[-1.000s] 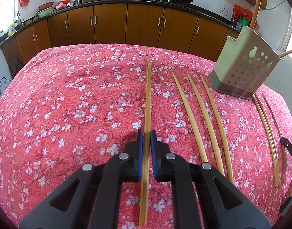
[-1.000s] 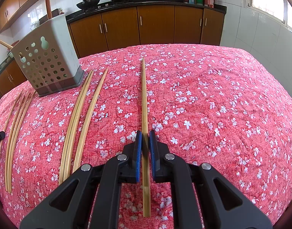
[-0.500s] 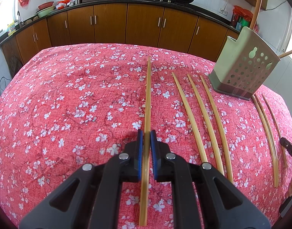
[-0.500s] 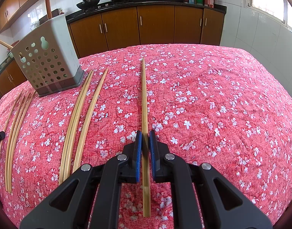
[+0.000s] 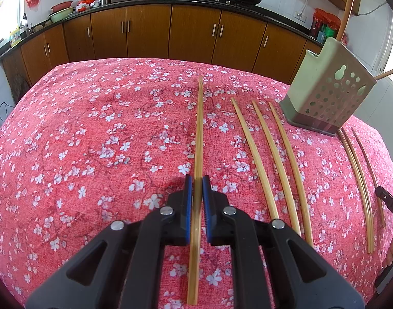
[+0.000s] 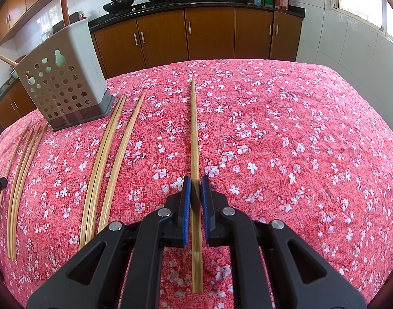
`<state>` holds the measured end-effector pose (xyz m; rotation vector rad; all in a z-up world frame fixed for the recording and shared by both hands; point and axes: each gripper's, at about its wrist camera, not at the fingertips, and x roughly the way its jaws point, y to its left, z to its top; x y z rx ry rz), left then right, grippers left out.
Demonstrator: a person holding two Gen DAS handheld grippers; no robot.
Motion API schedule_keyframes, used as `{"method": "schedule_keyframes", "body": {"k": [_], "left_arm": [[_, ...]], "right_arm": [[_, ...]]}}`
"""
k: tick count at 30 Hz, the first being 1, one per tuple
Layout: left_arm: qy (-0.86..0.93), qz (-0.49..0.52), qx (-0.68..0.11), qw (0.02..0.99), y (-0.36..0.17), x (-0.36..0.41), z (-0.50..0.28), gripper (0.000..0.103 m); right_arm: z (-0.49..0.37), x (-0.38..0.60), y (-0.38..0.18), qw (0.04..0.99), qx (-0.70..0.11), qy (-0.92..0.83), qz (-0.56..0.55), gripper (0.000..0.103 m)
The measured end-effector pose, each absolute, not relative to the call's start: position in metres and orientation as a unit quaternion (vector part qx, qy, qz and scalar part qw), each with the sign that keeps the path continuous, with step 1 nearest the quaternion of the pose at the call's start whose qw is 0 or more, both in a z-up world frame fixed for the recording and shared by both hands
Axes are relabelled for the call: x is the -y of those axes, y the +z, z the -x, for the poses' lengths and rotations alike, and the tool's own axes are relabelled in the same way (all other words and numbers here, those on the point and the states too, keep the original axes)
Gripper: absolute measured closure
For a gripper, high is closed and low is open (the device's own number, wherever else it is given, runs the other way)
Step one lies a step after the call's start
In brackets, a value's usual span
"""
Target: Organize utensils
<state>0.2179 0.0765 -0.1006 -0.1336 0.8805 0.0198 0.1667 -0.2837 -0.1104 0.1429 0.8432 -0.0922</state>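
Observation:
In the left wrist view my left gripper [image 5: 196, 182] is shut on a bamboo chopstick [image 5: 199, 128] that runs straight ahead, low over the red floral tablecloth [image 5: 93, 141]. In the right wrist view my right gripper [image 6: 195, 182] is shut on another bamboo chopstick [image 6: 194, 128], also pointing ahead. The grey perforated utensil holder [image 5: 327, 87] stands at the far right of the left wrist view and at the far left of the right wrist view [image 6: 60, 85], with wooden handles sticking out of it.
Three loose chopsticks [image 5: 268, 159] lie right of my left gripper, more [image 5: 358, 175] beyond the holder. In the right wrist view loose chopsticks [image 6: 111, 154] lie left, more [image 6: 21, 170] at the far left. Kitchen cabinets [image 5: 191, 33] run behind the table.

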Motion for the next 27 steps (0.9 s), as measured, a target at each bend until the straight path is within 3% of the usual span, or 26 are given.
{"method": "schedule_keyframes", "body": {"k": [27], "left_arm": [[0.018,0.023,-0.415,0.909,-0.080,-0.069,-0.193,0.094]], "right_arm": [[-0.146,0.284,-0.094,0.922,-0.379,-0.042,-0.070,0.095]]}}
